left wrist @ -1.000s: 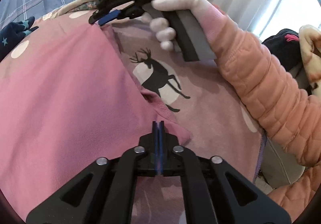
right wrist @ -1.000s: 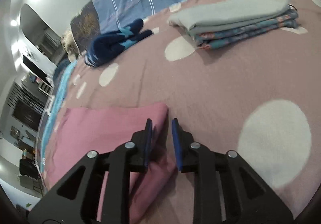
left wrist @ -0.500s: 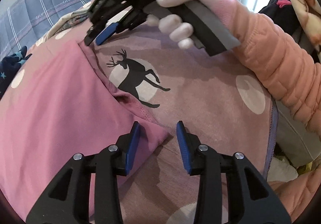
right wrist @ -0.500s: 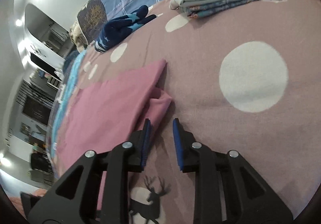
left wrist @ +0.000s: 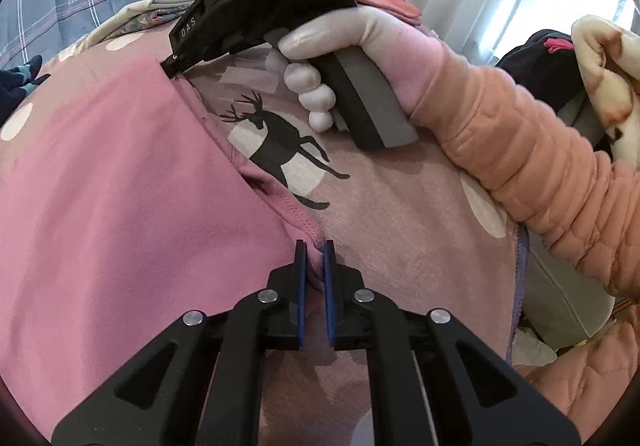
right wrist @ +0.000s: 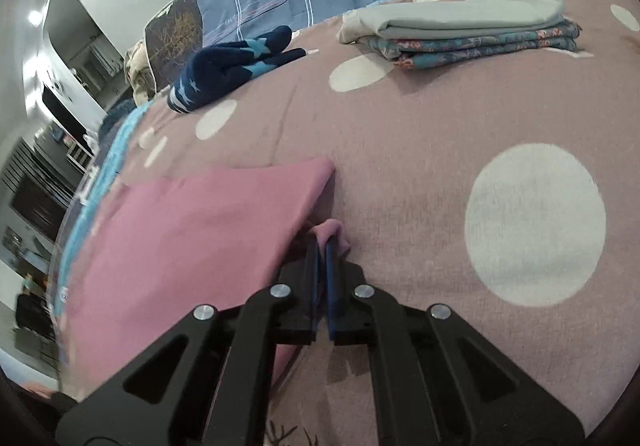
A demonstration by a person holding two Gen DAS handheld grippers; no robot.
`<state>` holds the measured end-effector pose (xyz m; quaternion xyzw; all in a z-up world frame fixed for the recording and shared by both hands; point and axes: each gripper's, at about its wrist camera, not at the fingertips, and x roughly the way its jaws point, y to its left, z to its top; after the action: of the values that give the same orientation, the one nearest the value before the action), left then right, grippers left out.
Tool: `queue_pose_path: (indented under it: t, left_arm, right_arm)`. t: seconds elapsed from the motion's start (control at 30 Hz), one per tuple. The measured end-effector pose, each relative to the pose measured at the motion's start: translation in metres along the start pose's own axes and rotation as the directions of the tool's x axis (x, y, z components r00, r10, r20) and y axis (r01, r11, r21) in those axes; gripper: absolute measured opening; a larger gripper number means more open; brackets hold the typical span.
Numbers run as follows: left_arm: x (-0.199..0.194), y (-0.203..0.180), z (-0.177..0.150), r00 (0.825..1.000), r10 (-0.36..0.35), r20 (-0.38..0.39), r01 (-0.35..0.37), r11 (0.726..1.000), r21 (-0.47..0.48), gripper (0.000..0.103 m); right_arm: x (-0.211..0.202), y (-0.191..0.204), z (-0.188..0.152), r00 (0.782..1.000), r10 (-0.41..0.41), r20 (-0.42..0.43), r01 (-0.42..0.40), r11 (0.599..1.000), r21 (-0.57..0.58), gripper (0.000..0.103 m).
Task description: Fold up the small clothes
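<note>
Two grippers, both clenched on one pink garment [left wrist: 132,214].

Left gripper [left wrist: 315,246]: jaws have just been closing and now pinch the near corner of the garment's hemmed edge, with a fold of pink cloth caught between the blue pads.

Right gripper [right wrist: 322,242]: jaws have just been closing and now grip the far end of the same edge; a small tuft of pink cloth stands up past the tips. In the left wrist view this gripper [left wrist: 170,66] sits at the garment's far corner, held by a gloved hand [left wrist: 340,66] in a quilted peach sleeve [left wrist: 532,150].

Garment: spread flat on the bed [right wrist: 440,174], running leftward from both sets of jaws. The gripped edge runs from one gripper to the other, with a loose pucker about midway.

Beyond the right jaws, well apart: one stack of folded clothes [right wrist: 468,30], grey piece on top, patterned pieces beneath; one dark blue starred item [right wrist: 232,66], bunched up and not folded, to the left of that stack.

Bed cover: mauve with pale dots and a deer print [left wrist: 280,142], just right of the gripped edge.

Progress, as judged: several pieces done and stacked. Pink garment is at the start of a fold, both ends of one side secured, not yet lifted or carried over. Left to do: complete this fold, any further folds, add to stack; the blue item probably follows.
</note>
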<state>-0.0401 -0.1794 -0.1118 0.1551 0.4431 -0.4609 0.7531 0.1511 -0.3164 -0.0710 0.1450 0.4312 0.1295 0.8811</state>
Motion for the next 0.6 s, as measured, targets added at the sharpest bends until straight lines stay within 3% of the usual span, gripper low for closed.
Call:
queue_pose_path:
  t: [0.1,0.13,0.2,0.33,0.43,0.6]
  left_arm:
    - [-0.003,-0.003,-0.002,1.000,-0.029,0.007,0.029,1.000,0.001,0.007]
    - [-0.003,-0.004,-0.002,0.999,-0.032,0.006,0.032,0.999,0.007,0.007]
    - [-0.002,-0.006,-0.004,0.999,-0.037,0.007,0.036,0.999,0.010,0.008]
    - [-0.004,-0.001,-0.003,0.997,-0.071,0.029,0.072,0.997,-0.020,0.011]
    - [-0.009,-0.002,-0.005,0.993,-0.112,0.046,0.113,0.993,-0.036,0.016]
    - [-0.013,0.008,-0.007,0.986,-0.154,0.062,0.157,0.987,-0.043,0.021]
  right_arm:
    - [-0.013,0.013,0.002,0.989,-0.137,0.059,0.141,0.987,-0.081,0.005]
    - [-0.016,0.017,0.001,0.972,-0.217,0.092,0.227,0.966,-0.125,0.005]
    - [-0.012,0.012,0.000,0.962,-0.264,0.064,0.271,0.952,-0.144,0.005]
    - [-0.028,0.009,-0.010,0.973,-0.227,0.051,0.231,0.967,-0.107,0.005]
    - [-0.048,0.025,-0.027,0.991,-0.129,0.034,0.132,0.982,-0.137,0.009]
    - [-0.071,0.036,-0.068,0.999,-0.010,-0.043,0.006,0.995,-0.099,0.010]
